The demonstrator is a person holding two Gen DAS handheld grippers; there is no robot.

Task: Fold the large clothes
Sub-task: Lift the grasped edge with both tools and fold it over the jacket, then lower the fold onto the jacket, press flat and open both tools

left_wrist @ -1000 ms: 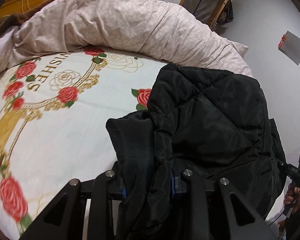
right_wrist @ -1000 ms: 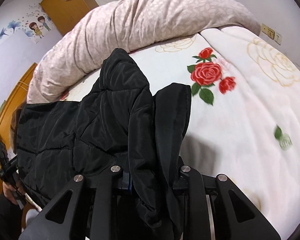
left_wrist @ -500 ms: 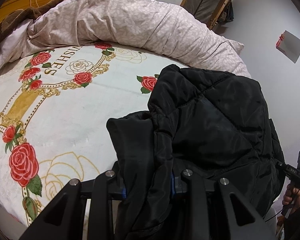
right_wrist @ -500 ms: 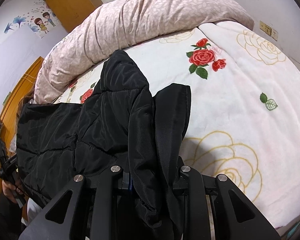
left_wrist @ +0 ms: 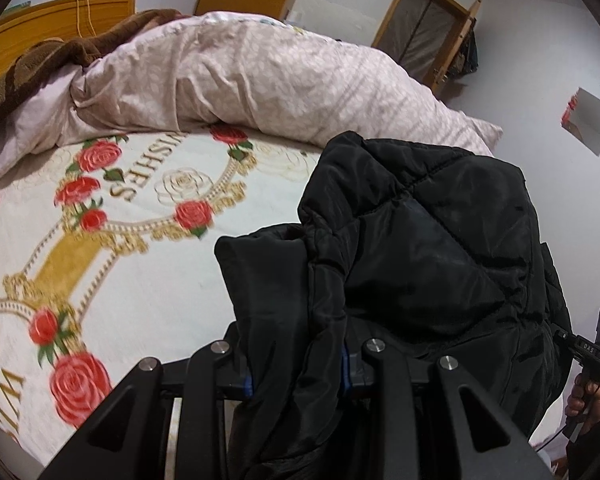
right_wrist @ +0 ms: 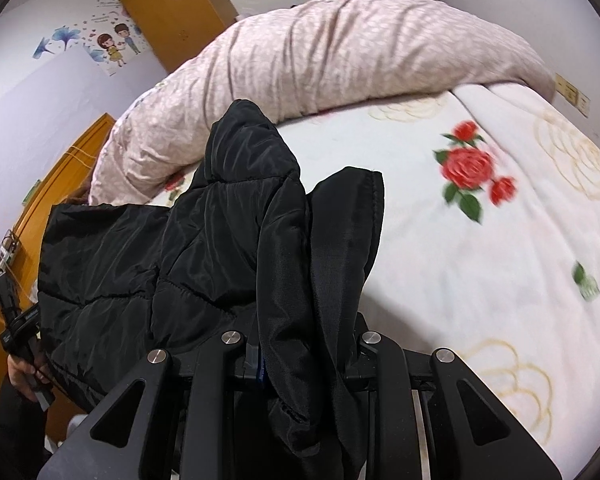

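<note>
Black quilted jacket (left_wrist: 420,248) hangs bunched above the rose-print bed (left_wrist: 148,280), one edge pinched in the left gripper (left_wrist: 296,368), another edge pinched in the right gripper (right_wrist: 304,356), pink duvet (right_wrist: 320,52) lying behind.

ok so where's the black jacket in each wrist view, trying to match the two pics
Left wrist view: the black jacket fills the lower centre and right, clamped in the left gripper at the bottom edge.
Right wrist view: the black jacket fills the lower centre and left, clamped in the right gripper at the bottom edge.
Shared landmark: the pink duvet bunched along the far side of the bed, behind the jacket in both views.
</note>
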